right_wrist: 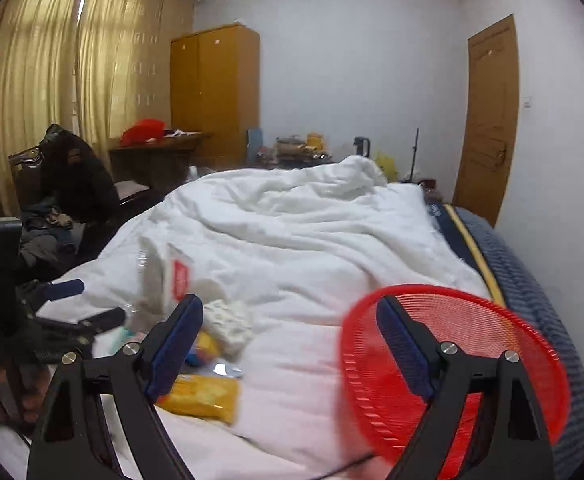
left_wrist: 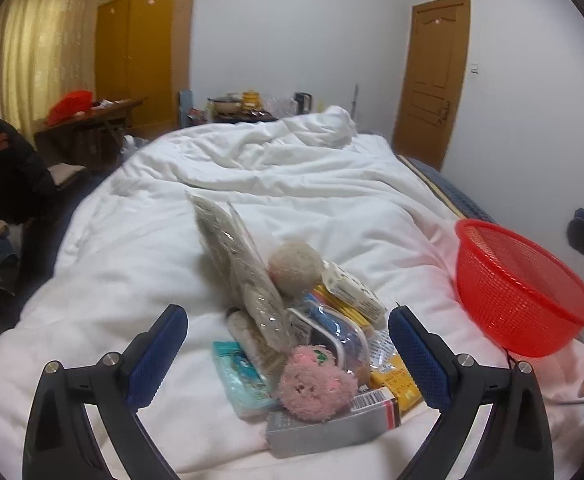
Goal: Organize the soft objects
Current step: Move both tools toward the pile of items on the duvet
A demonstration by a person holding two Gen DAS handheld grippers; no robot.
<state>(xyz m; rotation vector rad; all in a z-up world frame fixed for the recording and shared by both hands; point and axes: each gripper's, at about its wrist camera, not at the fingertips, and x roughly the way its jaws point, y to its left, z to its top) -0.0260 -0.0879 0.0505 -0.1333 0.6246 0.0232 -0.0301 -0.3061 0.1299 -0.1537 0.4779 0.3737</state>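
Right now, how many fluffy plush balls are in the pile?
2. A pink one sits at the near end of the pile; a beige one sits further back, beside the clear bag. More may be buried.

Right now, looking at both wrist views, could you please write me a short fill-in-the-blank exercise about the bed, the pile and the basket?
1. The basket beside the pile is ____ in colour.
2. The fluffy toy at the front of the pile is ____.
3. The left gripper has its jaws ____, holding nothing.
4. The pile rests on a ____ quilt.

Missing words: red; pink; open; white
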